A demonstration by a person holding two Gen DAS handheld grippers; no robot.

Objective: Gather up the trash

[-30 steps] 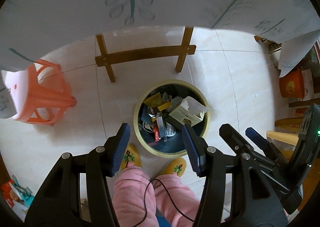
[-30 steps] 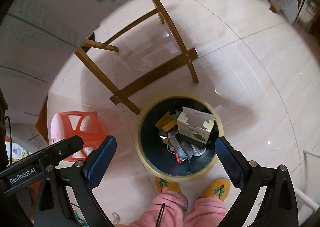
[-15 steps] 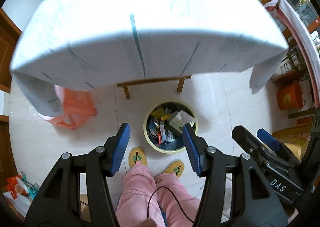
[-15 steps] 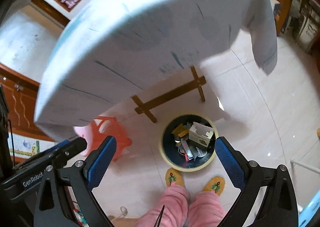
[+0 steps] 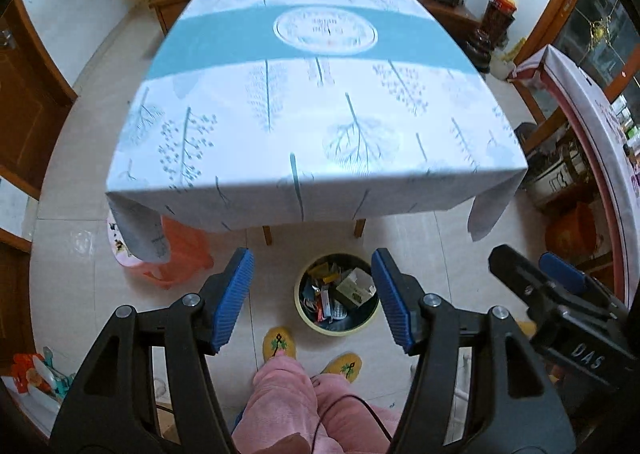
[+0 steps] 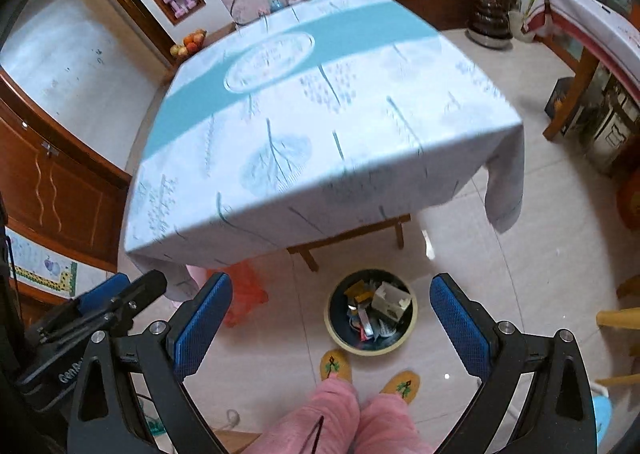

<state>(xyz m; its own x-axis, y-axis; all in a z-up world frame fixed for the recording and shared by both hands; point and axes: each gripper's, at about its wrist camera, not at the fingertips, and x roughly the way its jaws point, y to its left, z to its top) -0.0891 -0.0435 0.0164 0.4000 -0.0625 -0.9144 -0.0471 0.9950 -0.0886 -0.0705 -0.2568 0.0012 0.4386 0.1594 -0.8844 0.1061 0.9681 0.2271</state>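
Trash is lying in the round yellow-rimmed dark bin (image 5: 337,296) on the tiled floor, just before your slippers. Your left claw (image 5: 312,300) has just been opening, nothing between its pads; your right claw (image 6: 332,328) is gaping wide, holding nothing.

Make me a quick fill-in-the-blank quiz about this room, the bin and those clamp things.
1. The round bin stands on the ____.
2. A white carton lies inside the ____.
3. The left hand-held gripper holds ____ between its blue pads.
4. The tablecloth has a wide ____ band across it.

Missing words: floor; bin; nothing; blue
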